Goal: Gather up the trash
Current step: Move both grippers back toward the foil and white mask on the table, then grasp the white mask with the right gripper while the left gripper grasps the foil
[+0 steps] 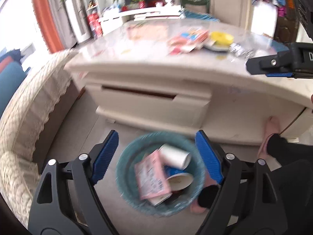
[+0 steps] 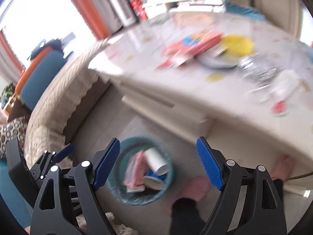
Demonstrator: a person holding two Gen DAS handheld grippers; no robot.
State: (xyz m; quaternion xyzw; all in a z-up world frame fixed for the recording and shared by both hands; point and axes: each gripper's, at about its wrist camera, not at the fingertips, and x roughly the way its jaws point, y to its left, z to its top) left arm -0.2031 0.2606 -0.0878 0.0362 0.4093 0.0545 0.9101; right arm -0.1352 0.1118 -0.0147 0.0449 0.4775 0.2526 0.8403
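Cream glossy table [image 1: 148, 45] cluttered with red and pink wrappers [image 1: 187, 39] and a yellow plate [image 1: 222, 37], beside a beige knit sofa [image 1: 25, 117]. Down on the grey floor, round teal bin [image 1: 125, 168] holding a pink packet [image 1: 151, 176], white cup [image 1: 175, 154], blue-rimmed paper cup [image 1: 179, 178]. Left gripper [image 1: 156, 156] and right gripper [image 2: 158, 160] both spread wide, gripping nothing.

Teal bin [image 1: 125, 168], pink packet [image 1: 151, 176], white cup [image 1: 175, 155], yellow plate [image 1: 222, 37]

Round teal wastebasket [image 1: 125, 178] on the floor, holding a pink packet [image 1: 151, 176], white cup [image 1: 176, 155], blue paper cup [image 1: 179, 178]; more wrappers [image 1: 187, 39] on the table
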